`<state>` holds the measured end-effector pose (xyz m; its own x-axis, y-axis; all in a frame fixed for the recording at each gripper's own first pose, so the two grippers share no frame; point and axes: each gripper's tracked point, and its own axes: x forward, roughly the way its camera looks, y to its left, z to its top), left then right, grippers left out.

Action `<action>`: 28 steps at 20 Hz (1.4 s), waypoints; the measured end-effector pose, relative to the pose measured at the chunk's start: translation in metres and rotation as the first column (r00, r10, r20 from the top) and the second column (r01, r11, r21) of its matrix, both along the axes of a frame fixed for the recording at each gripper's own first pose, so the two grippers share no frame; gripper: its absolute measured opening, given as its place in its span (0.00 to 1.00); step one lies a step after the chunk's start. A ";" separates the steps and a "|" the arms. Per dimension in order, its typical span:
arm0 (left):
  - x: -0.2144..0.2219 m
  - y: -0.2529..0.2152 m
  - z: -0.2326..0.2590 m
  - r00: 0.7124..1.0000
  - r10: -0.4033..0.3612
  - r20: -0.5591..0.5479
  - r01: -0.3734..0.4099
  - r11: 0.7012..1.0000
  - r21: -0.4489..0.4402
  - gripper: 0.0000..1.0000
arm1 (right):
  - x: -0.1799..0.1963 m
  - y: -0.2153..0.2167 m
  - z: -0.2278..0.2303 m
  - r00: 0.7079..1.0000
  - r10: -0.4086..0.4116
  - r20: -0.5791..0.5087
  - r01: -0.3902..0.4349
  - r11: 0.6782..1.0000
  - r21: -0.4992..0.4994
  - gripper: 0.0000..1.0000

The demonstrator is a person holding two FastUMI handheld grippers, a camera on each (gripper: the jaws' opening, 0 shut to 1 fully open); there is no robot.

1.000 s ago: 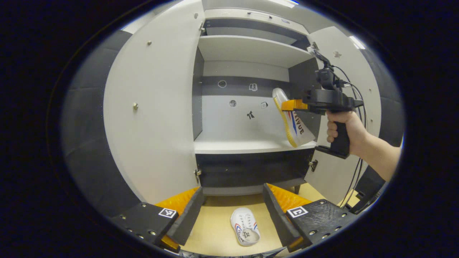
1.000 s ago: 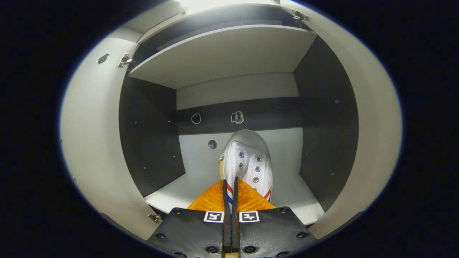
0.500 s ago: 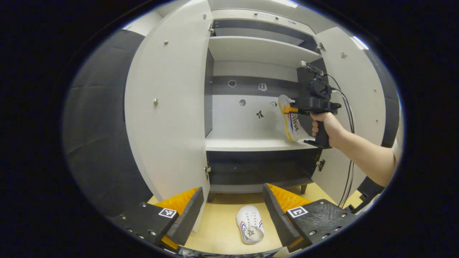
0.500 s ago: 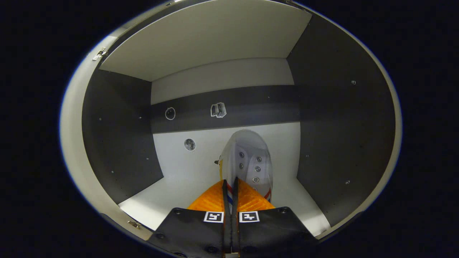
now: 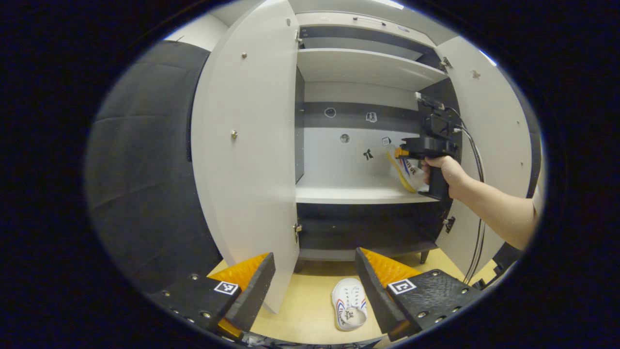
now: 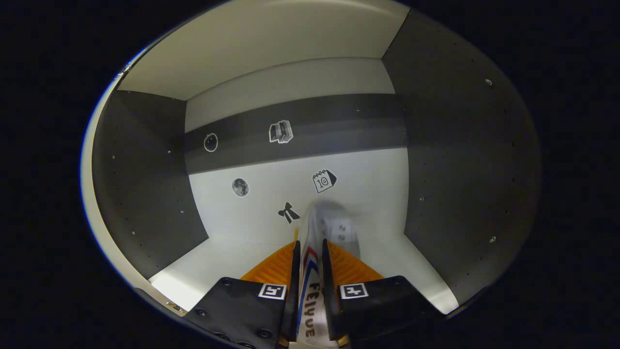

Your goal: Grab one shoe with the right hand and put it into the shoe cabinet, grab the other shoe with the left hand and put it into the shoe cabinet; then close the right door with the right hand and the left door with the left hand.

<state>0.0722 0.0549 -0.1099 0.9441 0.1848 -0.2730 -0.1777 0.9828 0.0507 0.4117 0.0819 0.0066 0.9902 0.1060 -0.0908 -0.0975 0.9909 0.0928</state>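
Two shoes, counted. Shoe one (image 6: 323, 231) sits between the fingers of your right gripper (image 6: 308, 271), which now stand a little apart with the shoe's side wall running down the gap; whether both still press on it you cannot tell from the right gripper view. Its toe points toward the back panel (image 6: 358, 194) and reaches past the fingertips, over the middle shelf (image 6: 203, 271) near that shelf's right end. In the left gripper view the same shoe (image 5: 406, 170) hangs toe-down at the shelf's right rear, just ahead of your right gripper (image 5: 400, 152) and the hand (image 5: 448, 169) on its grip.

Shoe two (image 5: 349, 310) lies on the floor (image 5: 300, 315) in front of the cabinet's base, sole down, between the widely spread fingers of your left gripper (image 5: 312, 286), nearer the right one, not touched by either.

One shoe cabinet (image 5: 358, 68), two doors, both swung open: left door (image 5: 247, 145), right door (image 5: 489, 135). Three shelves visible, white on a dark carcass.

Five small stickers on the back panel: two on the dark band (image 6: 281, 132), three on the white below (image 6: 324, 180).
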 end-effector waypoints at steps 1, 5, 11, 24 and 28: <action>0.000 -0.002 -0.001 1.000 -0.013 -0.005 0.013 1.000 0.006 0.95 | -0.004 0.000 0.005 1.000 -0.006 0.013 0.006 1.000 0.004 0.27; 0.005 -0.016 -0.001 0.998 -0.069 0.000 0.069 0.998 -0.001 0.95 | -0.031 -0.005 0.015 0.999 -0.014 0.035 0.015 1.000 -0.013 0.98; 0.013 -0.030 -0.010 0.988 -0.157 -0.008 0.157 0.988 -0.015 0.95 | -0.107 -0.015 0.021 0.996 -0.033 0.082 0.038 0.998 -0.057 0.98; 0.042 -0.044 -0.131 0.910 -0.310 -0.275 0.304 0.951 -0.063 0.95 | -0.255 -0.030 -0.024 0.998 -0.045 0.050 0.051 0.990 -0.129 0.98; 0.043 -0.042 -0.178 0.865 -0.330 -0.377 0.315 0.943 -0.104 0.95 | -0.294 -0.041 -0.050 0.996 -0.085 -0.020 0.082 0.989 -0.120 0.98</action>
